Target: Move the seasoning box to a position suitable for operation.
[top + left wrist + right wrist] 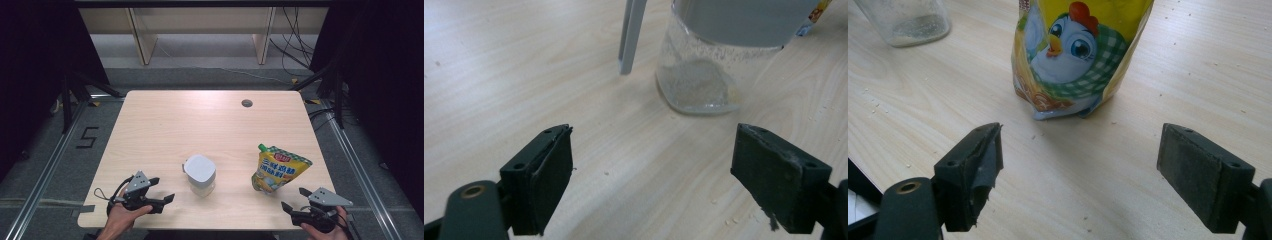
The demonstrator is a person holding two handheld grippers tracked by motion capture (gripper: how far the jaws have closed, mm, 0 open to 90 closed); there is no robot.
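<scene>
Resting near the table's (165, 120) front edge, the left gripper (162, 191) faces the lidded glass jar (201, 176) with jaws apart and empty. The right gripper (295, 199), at the front right corner, likewise gapes toward the upright yellow seasoning pouch (278, 170), likely so each can close on its own item.

Bare tabletop (200, 120) beyond; jar (200, 175) and pouch (278, 171) stand well apart, open lane between.

even bright overhead light, soft shadows, dark surroundings, slightly soft focus.
</scene>
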